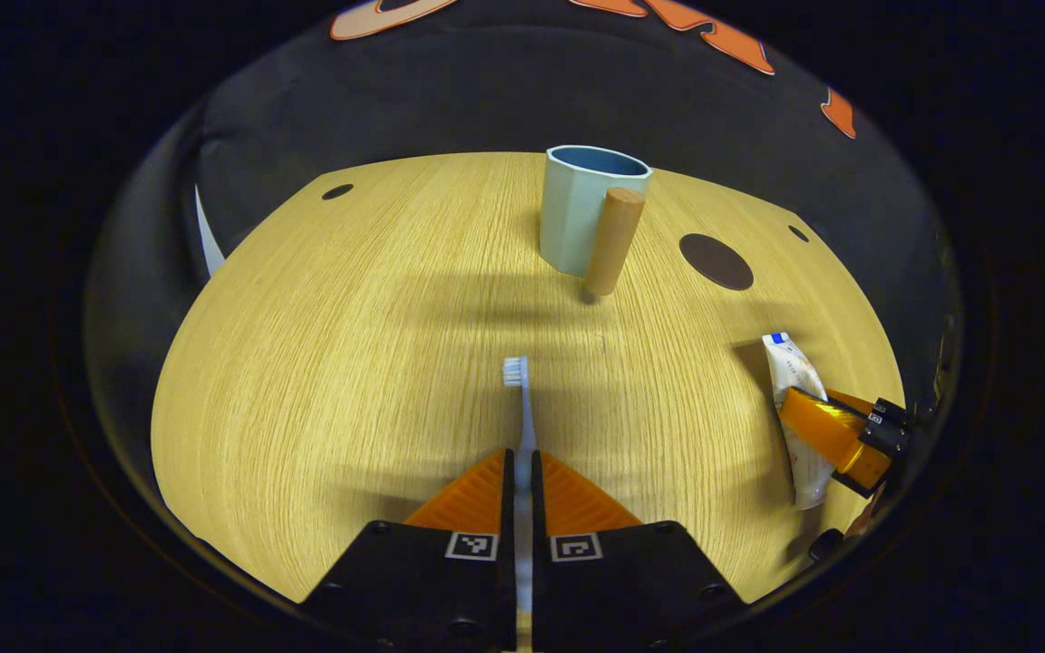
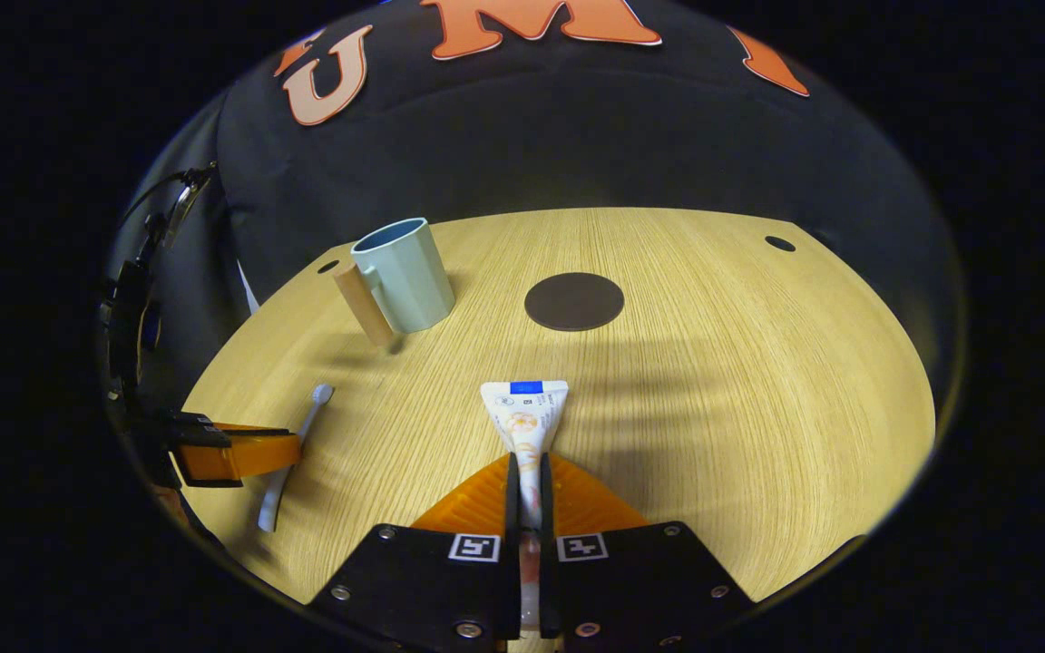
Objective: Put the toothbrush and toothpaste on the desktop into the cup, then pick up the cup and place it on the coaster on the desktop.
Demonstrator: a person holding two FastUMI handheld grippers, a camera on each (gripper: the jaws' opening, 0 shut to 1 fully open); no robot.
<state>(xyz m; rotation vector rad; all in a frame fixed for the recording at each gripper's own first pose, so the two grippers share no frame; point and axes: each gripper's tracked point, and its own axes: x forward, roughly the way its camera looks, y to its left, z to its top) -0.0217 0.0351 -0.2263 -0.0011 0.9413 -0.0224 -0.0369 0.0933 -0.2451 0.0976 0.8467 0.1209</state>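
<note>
Toothbrush (image 1: 521, 408) lies near the worktop's (image 1: 350, 363) front edge, clamped by the left tool (image 1: 523, 467); toothpaste (image 2: 524, 419) is likewise gripped by the right tool (image 2: 527, 472). Cup (image 2: 403, 274) and coaster (image 2: 574, 301) sit toward the far edge, apart, path unobstructed.

**Wooden Desktop Against a Black Cloth Wall**

A light wood-grain desktop (image 2: 758, 363) was seen from both gripper views, lit from above so that soft shadow bands were cast across its grain. Small dark round holes (image 2: 779, 243) were set near its far corners. Behind it, the black cloth wall (image 2: 577, 136) was hung, with a pale strip (image 1: 207, 238) visible at the desktop's left edge.
</note>
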